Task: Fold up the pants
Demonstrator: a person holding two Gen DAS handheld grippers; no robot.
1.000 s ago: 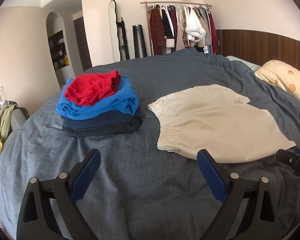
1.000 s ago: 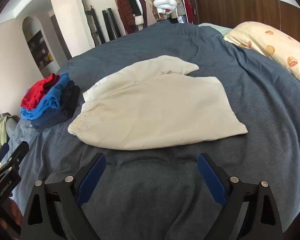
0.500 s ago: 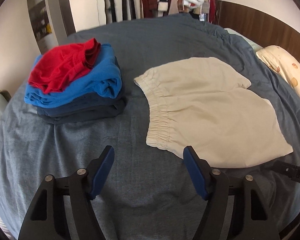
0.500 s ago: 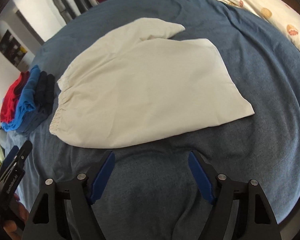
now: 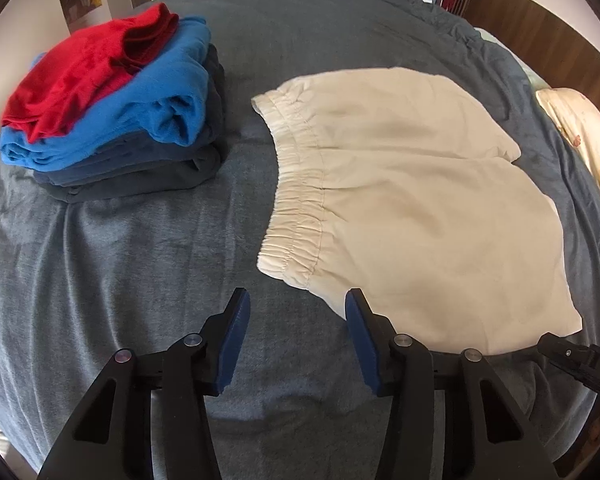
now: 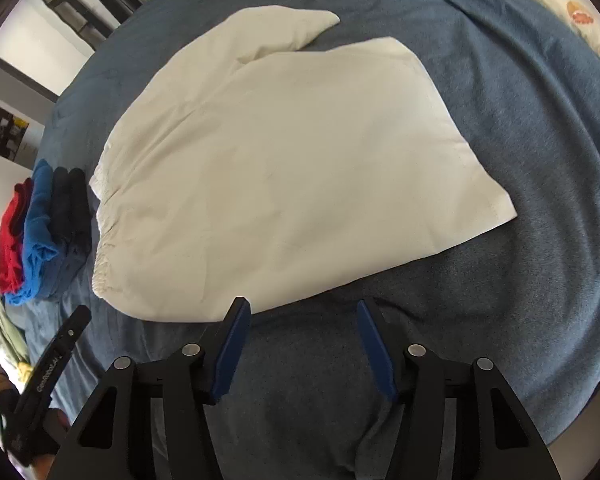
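Note:
Cream shorts (image 5: 412, 200) lie flat on the blue-grey bed cover, elastic waistband to the left, legs to the right; they also show in the right wrist view (image 6: 292, 168). My left gripper (image 5: 296, 308) is open and empty, hovering just short of the near waistband corner. My right gripper (image 6: 304, 316) is open and empty, just short of the shorts' near edge, its left finger at the hem of the cloth. The tip of the right gripper shows at the lower right of the left wrist view (image 5: 580, 360).
A stack of folded clothes (image 5: 112, 120), red on blue on dark navy, sits left of the shorts. A patterned pillow (image 5: 584, 136) lies at the right. A clothes rack stands behind the bed. The bed cover (image 6: 540, 160) spreads all around.
Both grippers have moved forward and down toward the shorts' near edge. Their jaws have narrowed somewhat but stay open. The shorts have not moved.

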